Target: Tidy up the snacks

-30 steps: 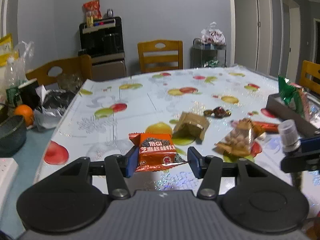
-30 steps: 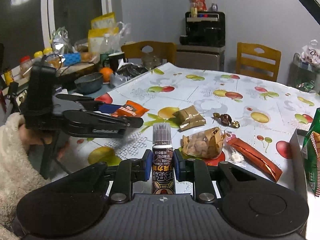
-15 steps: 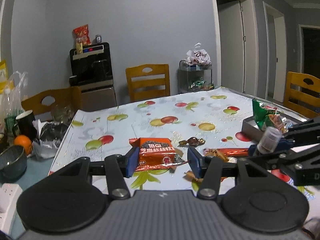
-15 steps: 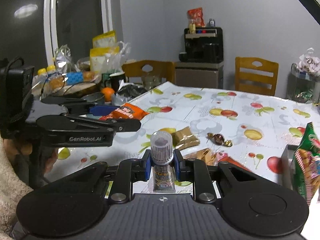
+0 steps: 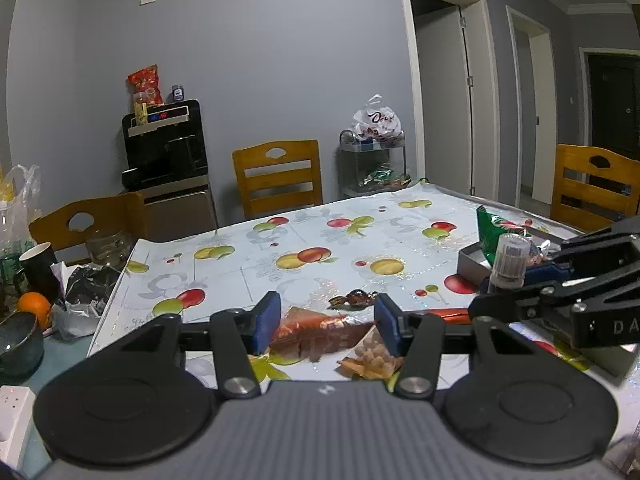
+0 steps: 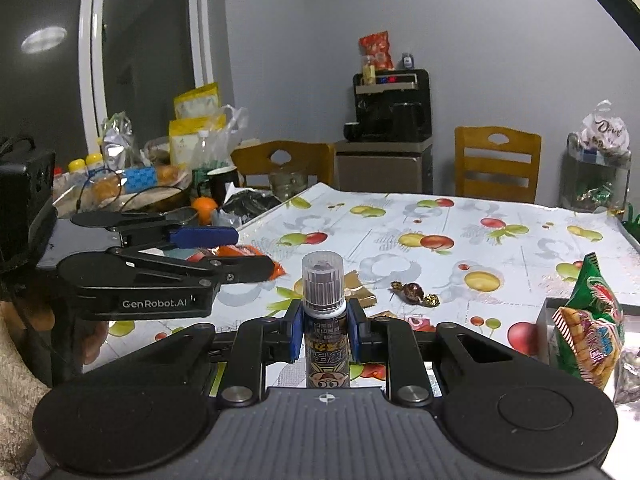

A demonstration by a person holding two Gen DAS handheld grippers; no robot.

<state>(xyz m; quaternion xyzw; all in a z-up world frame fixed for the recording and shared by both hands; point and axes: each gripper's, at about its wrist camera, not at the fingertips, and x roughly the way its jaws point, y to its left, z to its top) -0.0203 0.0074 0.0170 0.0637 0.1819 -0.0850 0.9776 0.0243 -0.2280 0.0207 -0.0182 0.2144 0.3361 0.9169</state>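
My left gripper (image 5: 327, 326) is shut on an orange snack packet (image 5: 316, 332) and holds it flat above the fruit-print table (image 5: 320, 248); it also shows in the right wrist view (image 6: 236, 250). My right gripper (image 6: 323, 332) is shut on a small dark bottle (image 6: 323, 312) with a clear cap, held upright; the bottle shows in the left wrist view (image 5: 509, 264) too. A grey tray (image 5: 474, 266) at the right holds a green snack bag (image 6: 592, 320). On the table lie a wrapped candy (image 6: 414, 292), a gold packet (image 6: 358, 288), a clear nut bag (image 5: 372, 358) and a long orange-red stick packet (image 5: 444, 314).
Wooden chairs (image 5: 278, 176) stand around the table. At the left are a dark bowl (image 5: 18, 344), an orange (image 5: 34, 306), a black cup (image 5: 38, 264) and crumpled foil (image 5: 86, 292). A black dispenser (image 5: 164, 148) stands by the wall.
Both grippers have risen and swung right toward the tray. The orange packet has tipped flat and edge-on between the left fingers. The bottle stays gripped.
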